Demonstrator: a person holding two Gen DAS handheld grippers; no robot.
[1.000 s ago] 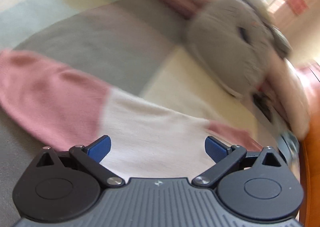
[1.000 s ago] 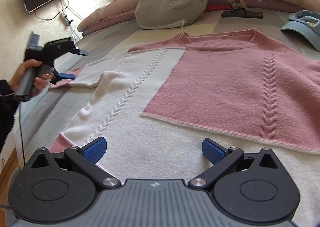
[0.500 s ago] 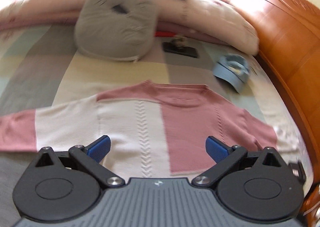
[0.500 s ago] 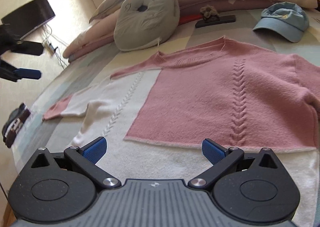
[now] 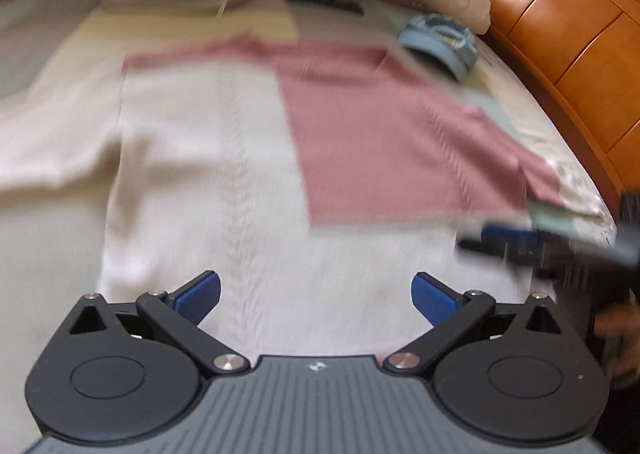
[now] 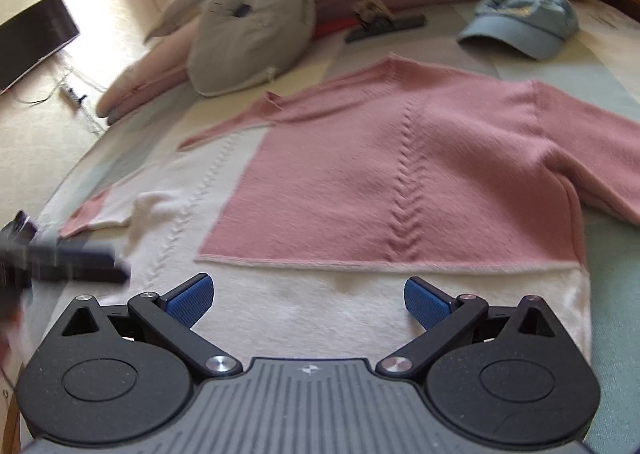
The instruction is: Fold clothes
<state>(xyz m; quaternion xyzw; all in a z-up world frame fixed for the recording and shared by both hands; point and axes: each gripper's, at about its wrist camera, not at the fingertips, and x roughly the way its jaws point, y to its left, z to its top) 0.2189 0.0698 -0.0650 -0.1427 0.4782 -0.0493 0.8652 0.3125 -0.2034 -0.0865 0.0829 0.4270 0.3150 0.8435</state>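
Right wrist view showed the pink-and-white sweater [image 6: 360, 182] spread flat on the bed [image 6: 612, 318], right gripper [image 6: 306, 300] fingers spread above its near hem; left gripper [image 5: 316, 294] likewise spread, empty.

I see a sweater [image 6: 400, 182] in pink and white blocks with a braided knit stripe down each half. The bed [image 6: 612, 86] under it is checked pale green, cream and grey. Near the headboard edge lie a light-blue cap [image 6: 524, 22] and a grey cushion [image 6: 252, 38]. My tongs carry blue pads [image 6: 188, 300].
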